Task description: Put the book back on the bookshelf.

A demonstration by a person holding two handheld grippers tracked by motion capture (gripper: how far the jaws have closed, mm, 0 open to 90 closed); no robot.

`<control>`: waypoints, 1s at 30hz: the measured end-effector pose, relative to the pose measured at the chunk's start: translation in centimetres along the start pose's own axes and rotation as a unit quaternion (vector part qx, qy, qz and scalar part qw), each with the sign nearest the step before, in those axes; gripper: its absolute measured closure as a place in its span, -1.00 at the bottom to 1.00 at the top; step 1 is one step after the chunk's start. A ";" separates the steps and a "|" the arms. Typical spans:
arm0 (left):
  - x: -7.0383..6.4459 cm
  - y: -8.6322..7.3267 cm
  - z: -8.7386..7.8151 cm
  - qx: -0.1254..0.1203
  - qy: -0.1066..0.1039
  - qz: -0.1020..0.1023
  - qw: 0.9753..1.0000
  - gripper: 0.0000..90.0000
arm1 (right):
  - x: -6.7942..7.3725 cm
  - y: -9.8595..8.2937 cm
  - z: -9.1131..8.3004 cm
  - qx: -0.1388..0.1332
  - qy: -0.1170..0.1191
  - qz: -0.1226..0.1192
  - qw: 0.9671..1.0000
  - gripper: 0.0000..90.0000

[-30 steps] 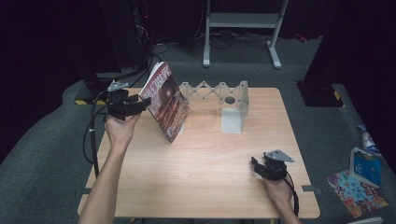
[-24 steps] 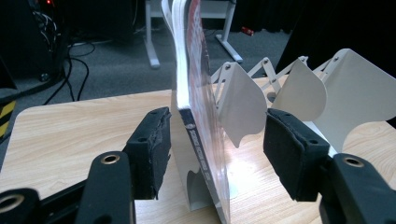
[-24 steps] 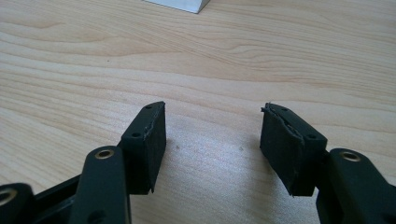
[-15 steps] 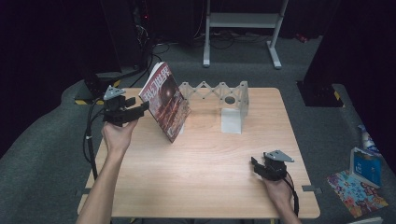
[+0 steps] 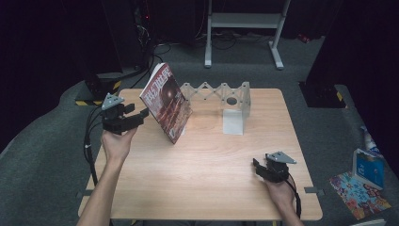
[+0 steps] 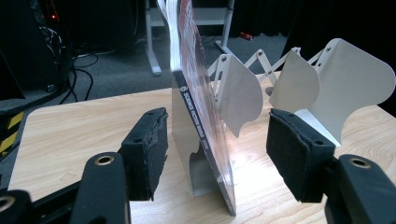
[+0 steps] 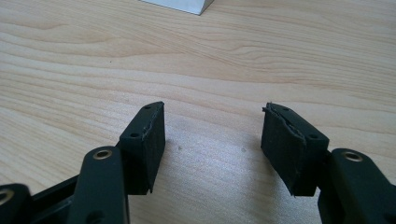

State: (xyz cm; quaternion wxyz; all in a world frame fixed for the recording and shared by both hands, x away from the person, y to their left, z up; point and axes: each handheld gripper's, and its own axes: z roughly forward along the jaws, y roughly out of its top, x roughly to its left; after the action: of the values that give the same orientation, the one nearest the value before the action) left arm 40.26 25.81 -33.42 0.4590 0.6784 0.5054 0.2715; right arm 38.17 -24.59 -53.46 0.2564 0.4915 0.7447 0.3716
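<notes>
Left claw (image 6: 217, 156) wide open, jaws either side of book (image 6: 198, 107) spine, not touching. Book red, glossy cover, tilted, leaning in white accordion rack (image 5: 226, 96) at worktop (image 5: 207, 174) back left. Rack plates close behind book, blocking far side. Right claw (image 7: 212, 140) wide open, empty, low near front right edge. Middle of worktop bare.

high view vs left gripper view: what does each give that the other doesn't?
High view alone: the right tool low on the table, jaws open, apart from everything, and the whole expanding rack.

Left gripper view alone: the left tool has its open pads either side of the magazine without touching it, and the spine lettering.

Both: the magazine leaning tilted in the rack's first slot, on the wooden table.
</notes>
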 end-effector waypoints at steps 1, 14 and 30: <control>0.0 0.0 0.0 0.000 0.000 0.000 1.000 -0.14 | 0.0 0.0 0.0 0.000 0.000 0.000 1.000 -0.11; 0.1 -1.3 -1.1 -0.005 -0.007 -0.006 1.000 -0.15 | 0.0 0.0 0.0 0.000 0.000 0.000 1.000 -0.12; 0.2 -2.9 -3.1 -0.012 -0.004 -0.003 1.000 -0.16 | 0.0 0.0 0.0 -0.001 0.000 -0.001 1.000 -0.12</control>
State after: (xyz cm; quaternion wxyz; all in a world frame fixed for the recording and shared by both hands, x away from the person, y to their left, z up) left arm 36.50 27.31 -34.76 0.4700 0.6726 0.5022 0.2731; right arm 38.18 -24.59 -53.48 0.2573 0.4900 0.7450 0.3723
